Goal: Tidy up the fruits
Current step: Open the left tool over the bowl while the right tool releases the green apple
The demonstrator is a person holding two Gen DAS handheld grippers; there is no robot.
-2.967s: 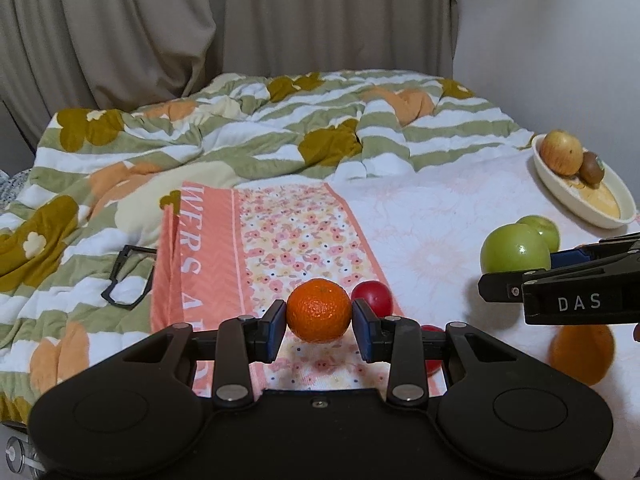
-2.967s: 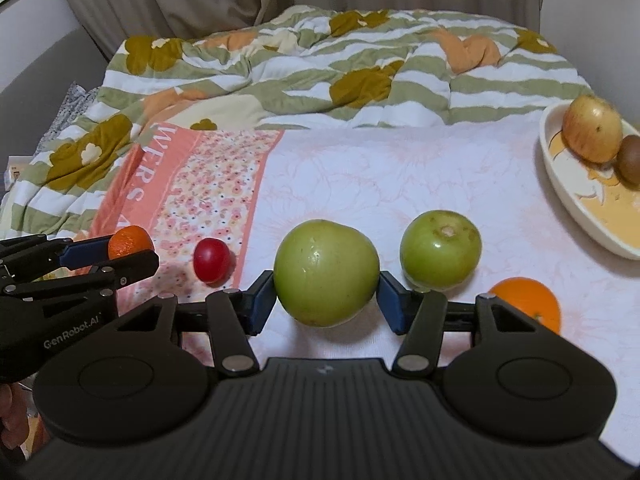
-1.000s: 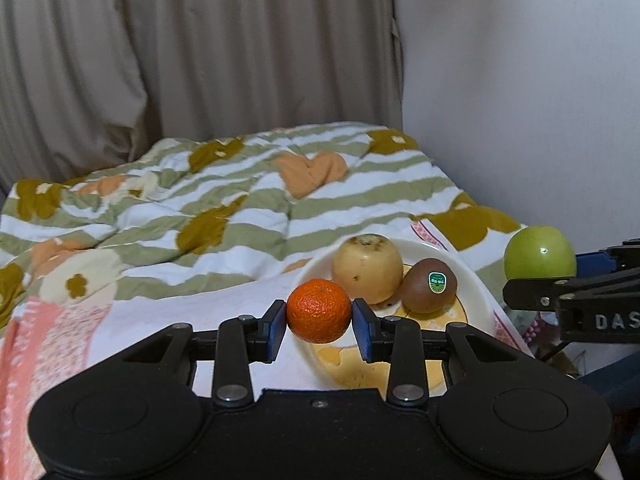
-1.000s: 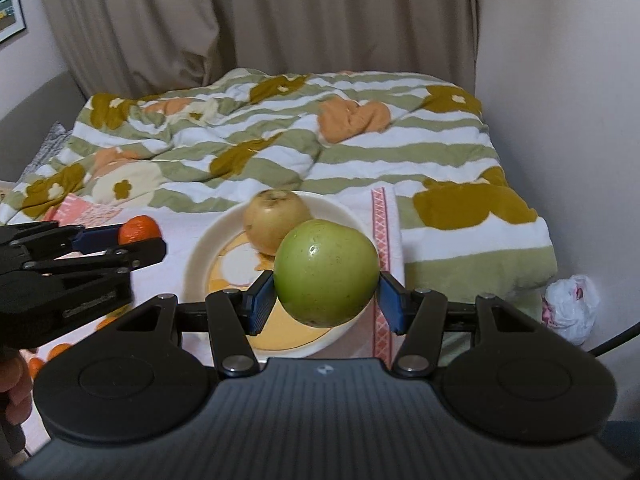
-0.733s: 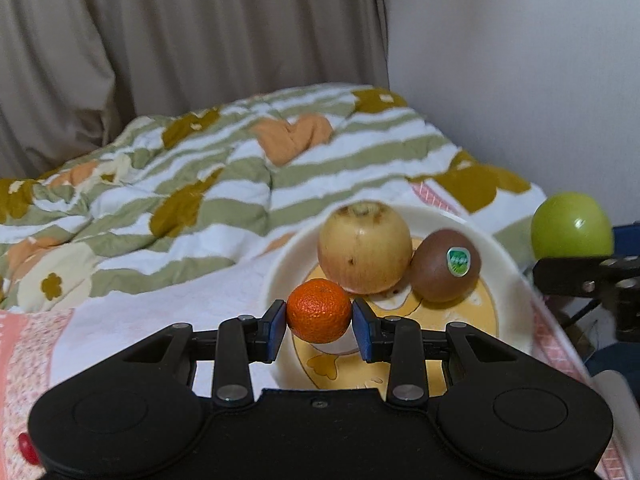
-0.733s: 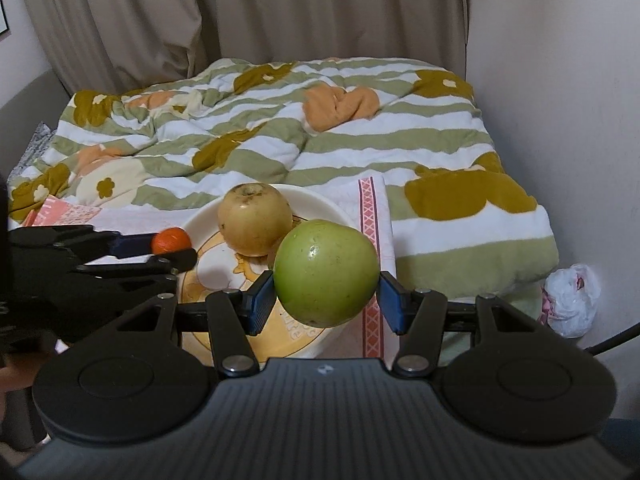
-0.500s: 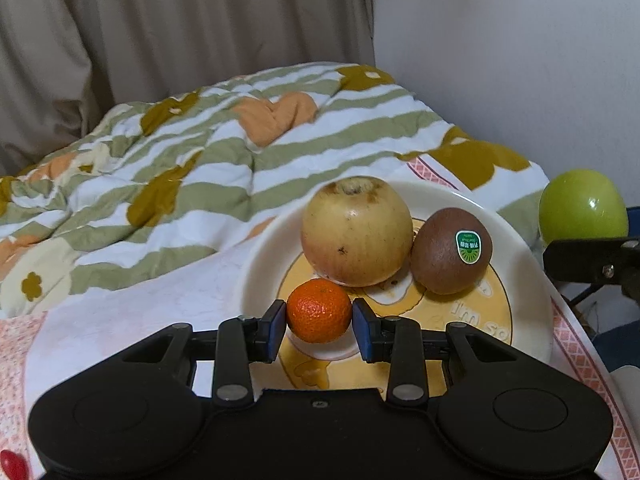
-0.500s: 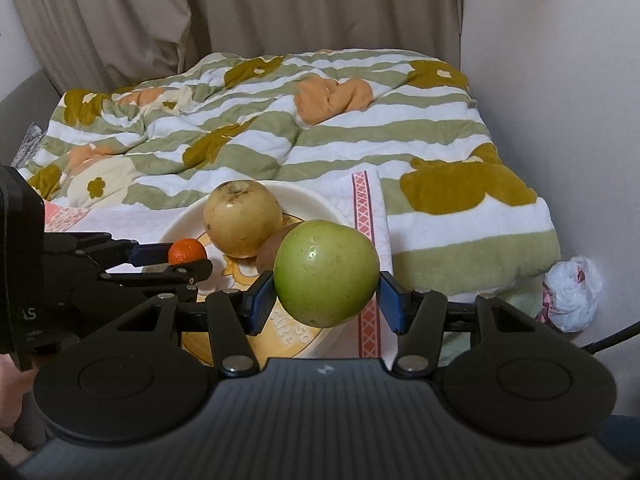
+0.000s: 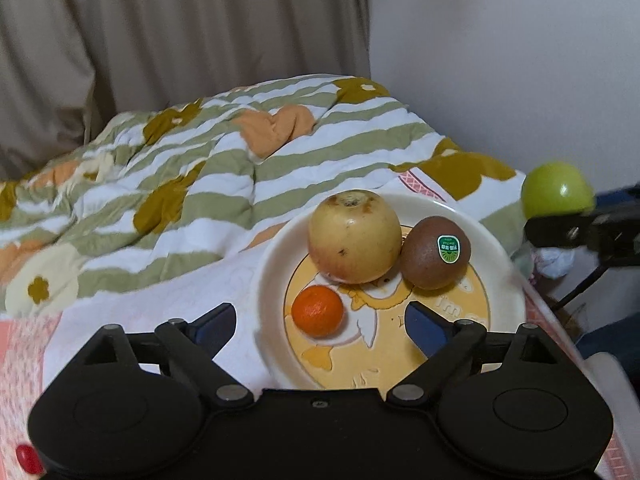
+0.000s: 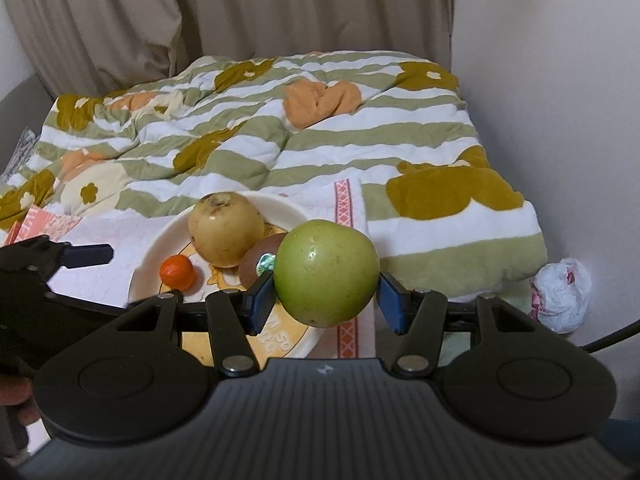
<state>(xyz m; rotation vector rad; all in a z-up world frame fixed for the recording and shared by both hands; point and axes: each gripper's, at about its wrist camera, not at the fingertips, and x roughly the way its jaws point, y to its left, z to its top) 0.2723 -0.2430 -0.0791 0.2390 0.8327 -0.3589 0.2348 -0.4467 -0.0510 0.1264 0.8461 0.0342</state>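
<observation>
on the bed, the plate sits at its right edge; in it lie tangerine, apple behind, kiwi touching the apple's right.

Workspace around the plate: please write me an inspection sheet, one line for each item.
Surface: bed with white sheet and striped green flowered quilt.
Job's things: round cream plate holds small orange mandarin, yellowish apple, brown stickered kiwi; large green apple not yet on it.
Clutter: small red fruit on the bed; white plastic bag beside the bed.
Grippers: left tool has just been opening, jaws clear of the mandarin; right tool shut on the green apple.
Cables: dark cable at the right edge.
Surroundings: beige curtain, pale wall.
</observation>
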